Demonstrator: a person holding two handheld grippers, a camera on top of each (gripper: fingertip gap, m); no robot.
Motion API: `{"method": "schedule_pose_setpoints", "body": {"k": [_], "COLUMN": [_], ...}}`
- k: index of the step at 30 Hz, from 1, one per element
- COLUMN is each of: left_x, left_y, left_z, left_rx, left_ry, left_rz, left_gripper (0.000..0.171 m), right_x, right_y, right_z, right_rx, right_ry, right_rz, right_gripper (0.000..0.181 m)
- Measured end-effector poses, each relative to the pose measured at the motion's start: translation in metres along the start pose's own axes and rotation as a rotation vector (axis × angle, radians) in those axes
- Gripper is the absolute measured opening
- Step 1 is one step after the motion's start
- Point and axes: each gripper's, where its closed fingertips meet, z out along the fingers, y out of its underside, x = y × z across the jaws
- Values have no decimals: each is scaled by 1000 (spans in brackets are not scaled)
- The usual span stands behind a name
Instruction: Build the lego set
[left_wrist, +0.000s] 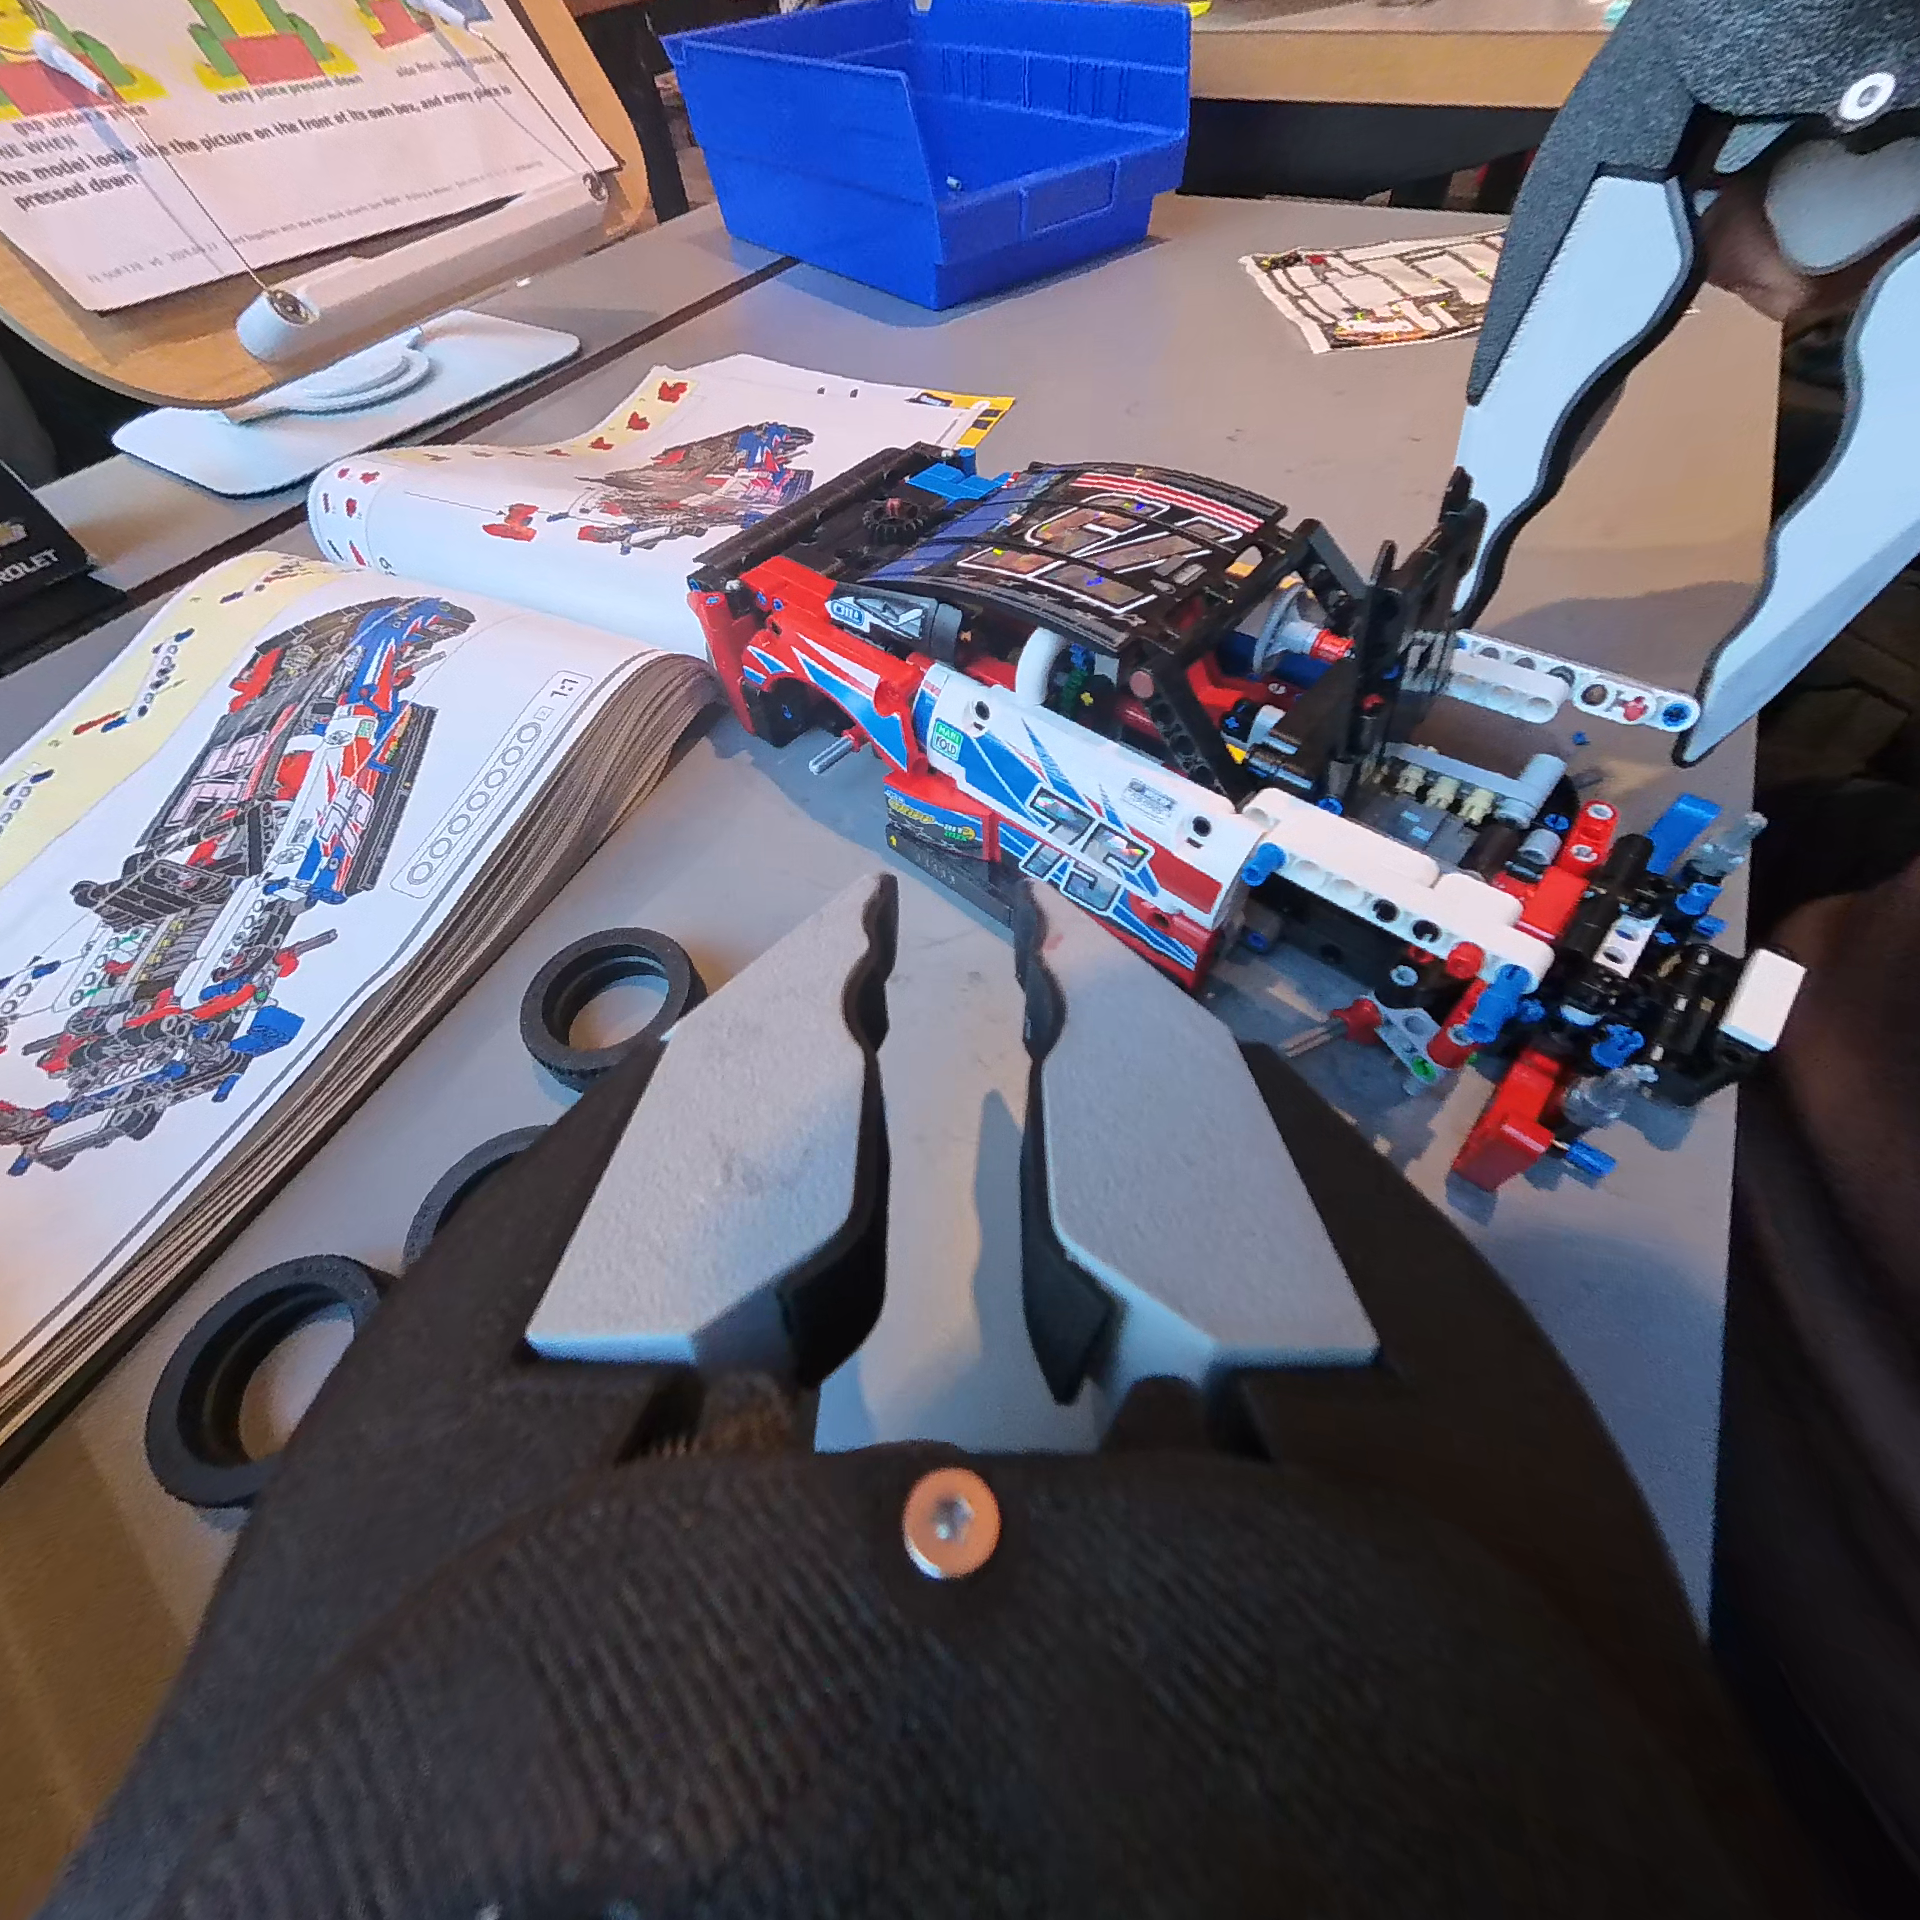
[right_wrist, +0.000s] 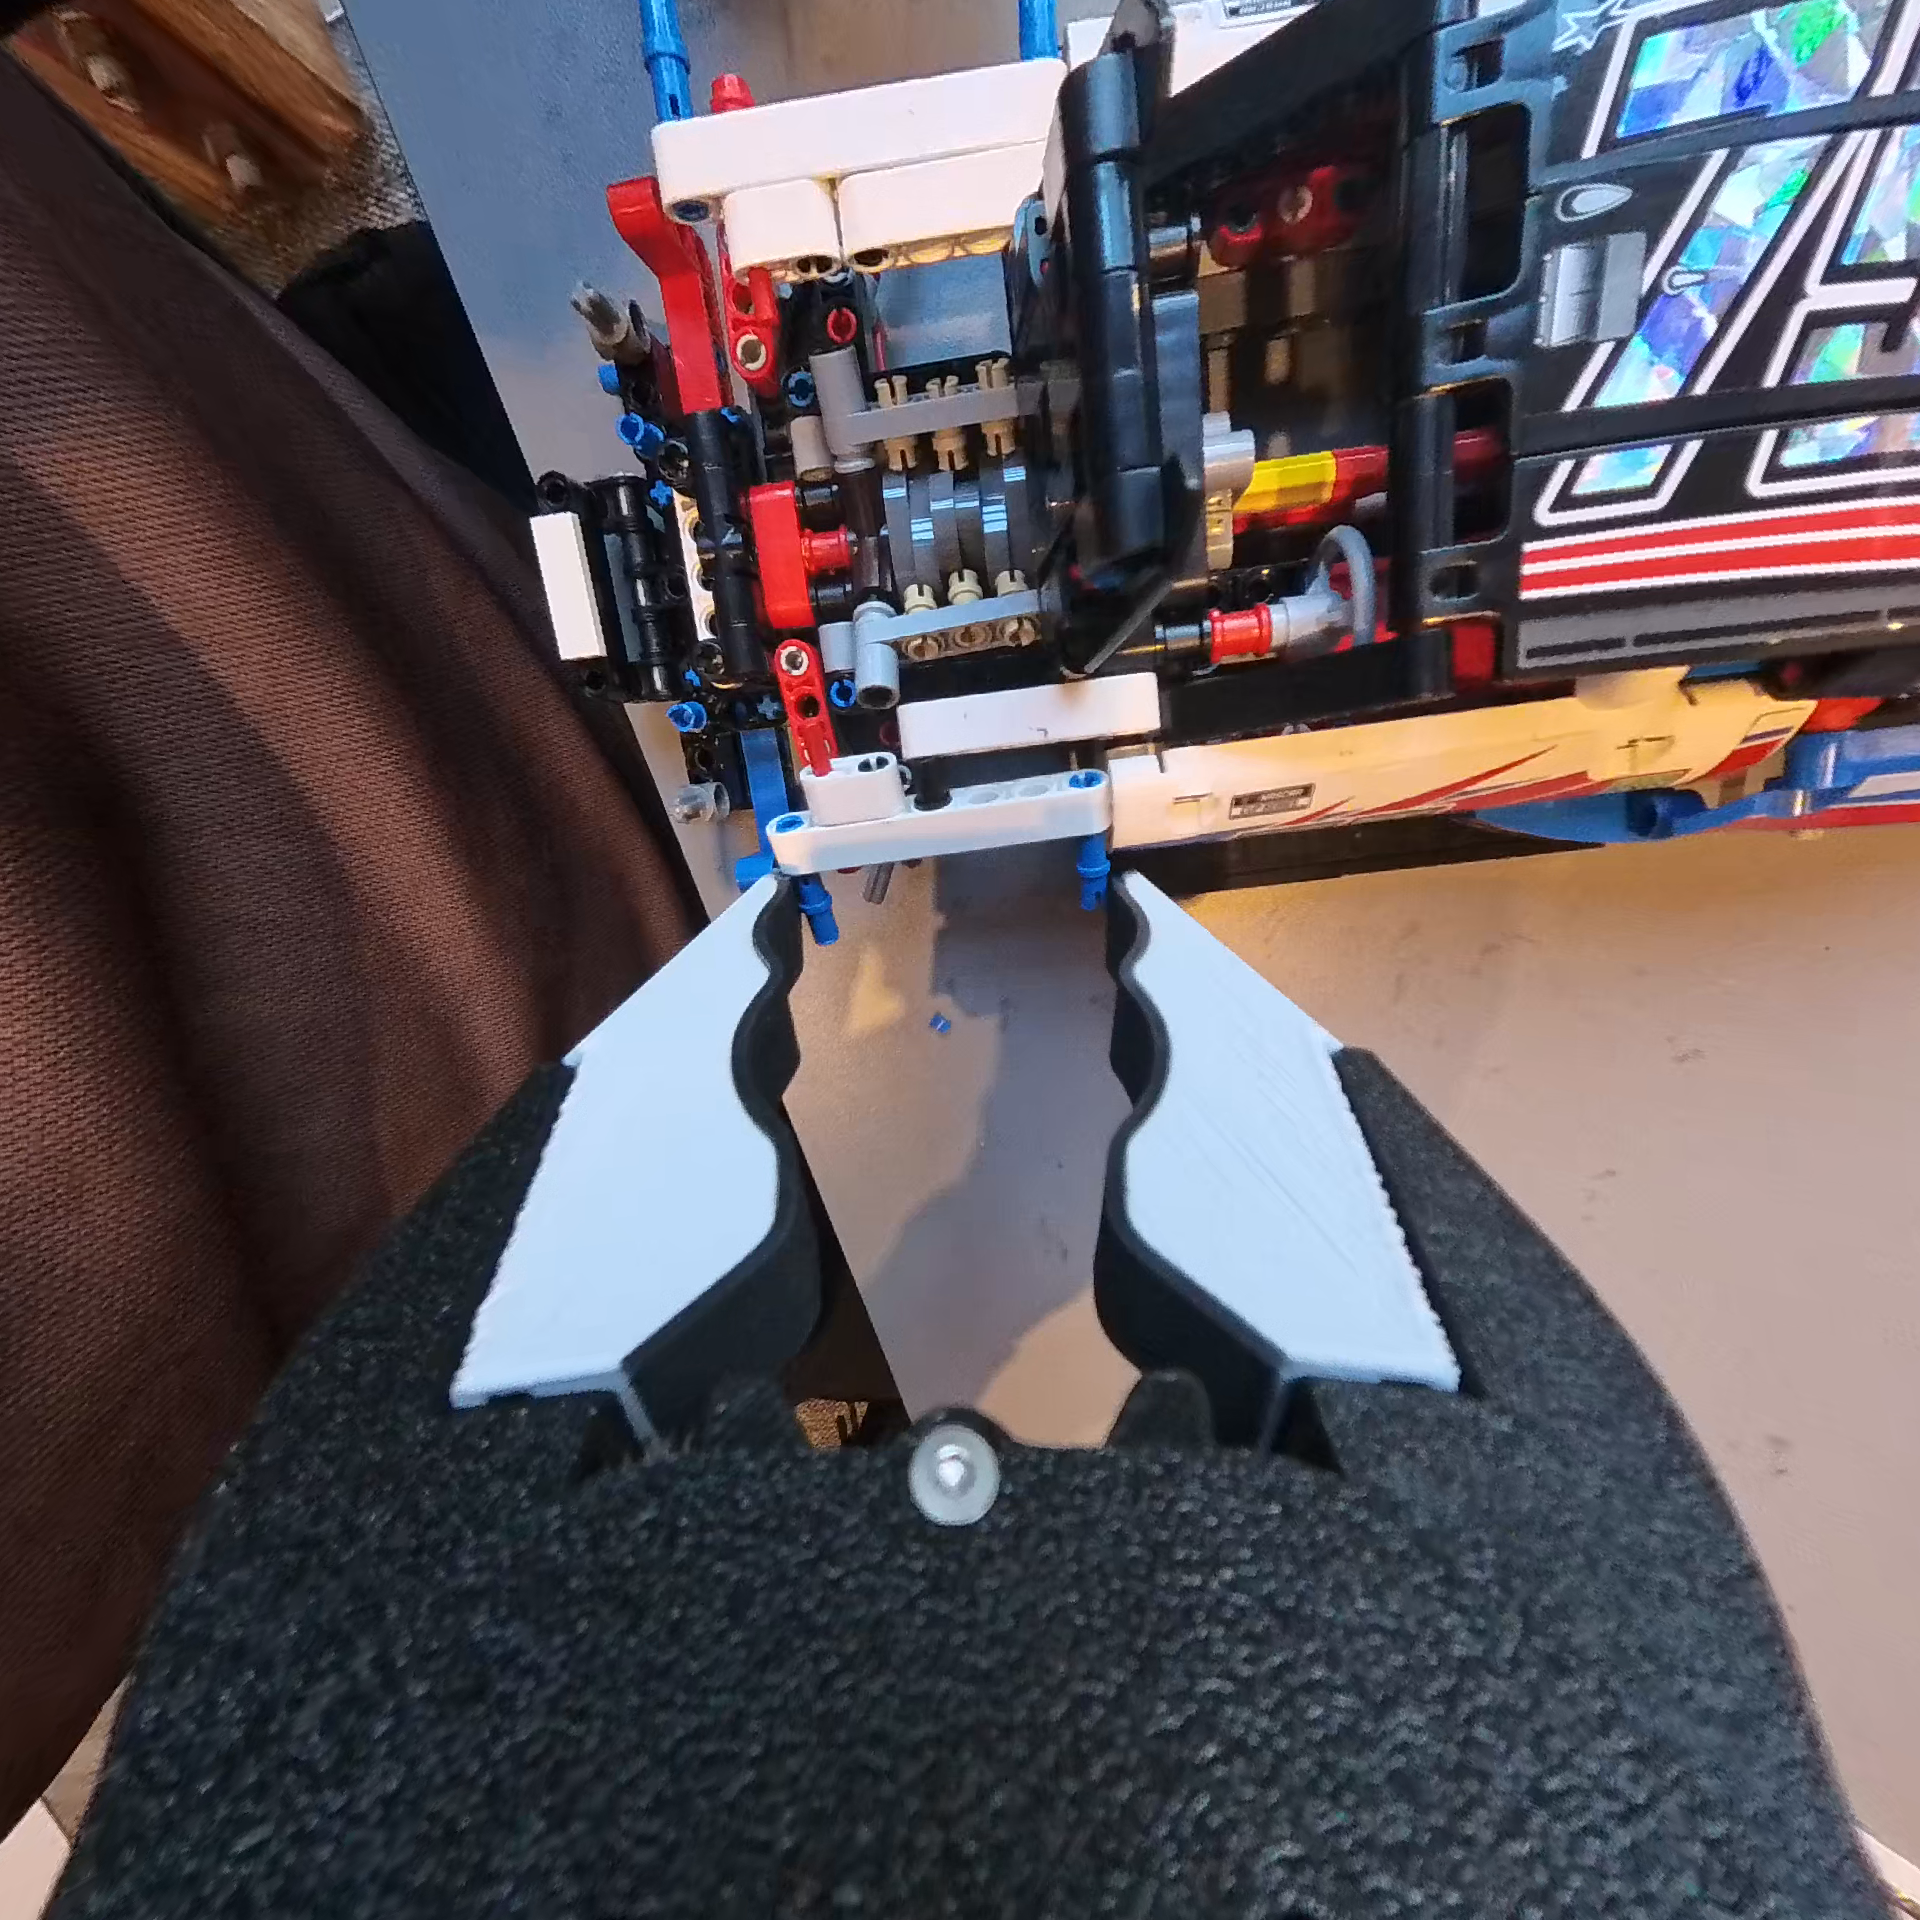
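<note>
Grey bench (left_wrist: 1195, 343) surface carries all items. Landmark: the partly built toy car (left_wrist: 1091, 727), red, white, blue and black, lying across the middle of the bench with its open front frame toward the bench edge on the right.

Positions relative to the car:
- Left of the car: an open instruction booklet (left_wrist: 312, 790), pages up, its thick edge just beside the car's rear.
- Near side, left: three black rubber tyres (left_wrist: 608, 1003) lying flat on the bench, next to the booklet's edge.
- Far side: a blue plastic bin (left_wrist: 935, 145), well apart from the car. A small printed sheet (left_wrist: 1371, 281) lies to the right of the bin.
- Far left: a wooden stand (left_wrist: 208, 353) holding an instruction page.

Left hand-held gripper (left_wrist: 956, 925): fingers slightly apart, nothing between them, tips pointing at the car's side panel, just short of it.

Right hand-held gripper (right_wrist: 951, 894): fingers wide apart, nothing between them. It is positioned over the car's front section. In the right wrist view, its tips flank a white beam (right_wrist: 935, 816) with blue pins (right_wrist: 1089, 868) on the car's front frame (right_wrist: 831, 520); contact with the beam cannot be determined. Exposed grey gears (right_wrist: 961, 525) and tan pins sit in the frame beyond the beam. Brown fabric (right_wrist: 260, 831) fills the left of that view.
</note>
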Motion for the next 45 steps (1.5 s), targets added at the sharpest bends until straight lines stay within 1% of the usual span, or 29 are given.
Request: {"method": "schedule_pose_setpoints", "body": {"k": [45], "left_x": [1], "left_y": [-1], "left_z": [0], "left_rx": [6], "left_ry": [5], "left_rz": [-4], "left_gripper": [19], "right_x": [0], "right_y": [0], "right_z": [1], "right_rx": [15], "right_ry": [-12], "right_rz": [5], "right_gripper": [58]}}
